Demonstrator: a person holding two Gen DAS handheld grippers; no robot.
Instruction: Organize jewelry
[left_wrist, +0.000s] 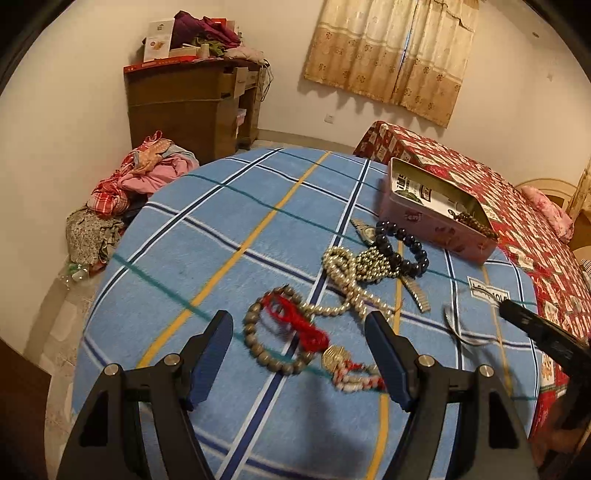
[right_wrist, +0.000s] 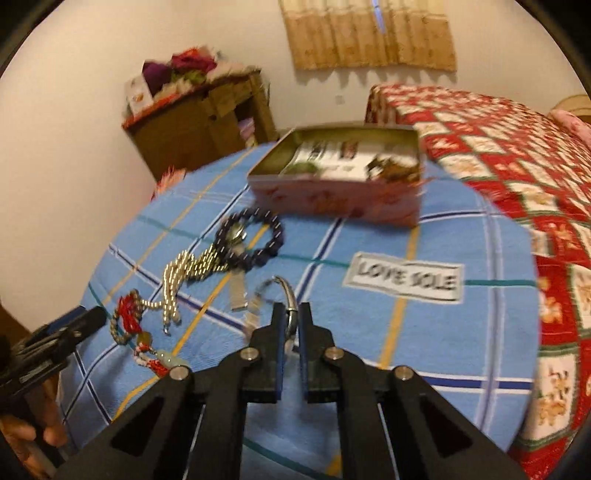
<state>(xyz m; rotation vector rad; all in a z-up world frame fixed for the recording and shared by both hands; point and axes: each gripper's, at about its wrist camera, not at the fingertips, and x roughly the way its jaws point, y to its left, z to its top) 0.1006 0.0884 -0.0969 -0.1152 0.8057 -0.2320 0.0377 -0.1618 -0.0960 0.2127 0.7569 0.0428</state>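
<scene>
a blue plaid cloth (right_wrist: 424, 236) covers the bench, a pink tin (right_wrist: 332, 195) standing open at its far side. beside the tin lie a dark bead bracelet (left_wrist: 402, 247), a pearl necklace (left_wrist: 351, 280) and a brown bead bracelet (left_wrist: 273, 336) with red cord. the right hand-held gripper (right_wrist: 291, 314) pinches a silver bangle (right_wrist: 286, 295); the left hand-held gripper (left_wrist: 299, 332) hangs spread wide over the brown beads.
</scene>
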